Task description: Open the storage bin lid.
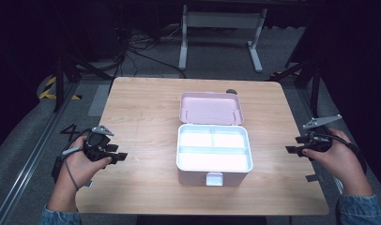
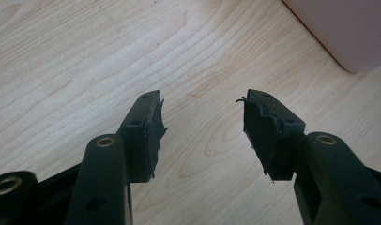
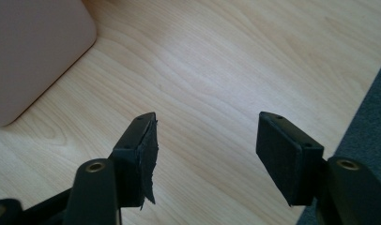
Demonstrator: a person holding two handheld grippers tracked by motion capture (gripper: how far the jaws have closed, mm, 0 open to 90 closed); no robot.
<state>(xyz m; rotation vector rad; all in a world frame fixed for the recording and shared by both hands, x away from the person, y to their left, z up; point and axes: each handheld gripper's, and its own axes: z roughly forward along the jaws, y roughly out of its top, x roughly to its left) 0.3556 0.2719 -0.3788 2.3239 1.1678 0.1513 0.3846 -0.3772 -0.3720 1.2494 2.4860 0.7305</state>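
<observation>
Box (image 1: 213, 154) in pink and white is sitting in the middle of the wooden desk (image 1: 141, 112), and its lid (image 1: 211, 108) is lying flung back, away from the person. Inside, the white tray is showing a few compartments: two small ones at the back, a thin strip across the middle, and one wide one at the front. A little white latch (image 1: 214, 178) is sticking out on the near side of the box.

Left tongs (image 1: 117, 155) are resting low over the near left part of the desk, well apart from the box, and the person's left hand (image 1: 80, 164) is wrapping around them. In the left gripper view the two black jaws are standing wide apart with bare wood between them, gripping nothing, and a pink corner of the box (image 2: 343, 33) is peeking in at the top right.

Right tongs (image 1: 294, 150) are hanging by the right edge of the desk, held by the right hand (image 1: 339, 159). In the right gripper view these jaws are also spread wide with nothing in them, the pink side of the box (image 3: 34, 51) is filling the top left, and grey floor (image 3: 371, 122) is showing past the desk edge

A white metal frame (image 1: 221, 28) is standing on the floor behind the desk
</observation>
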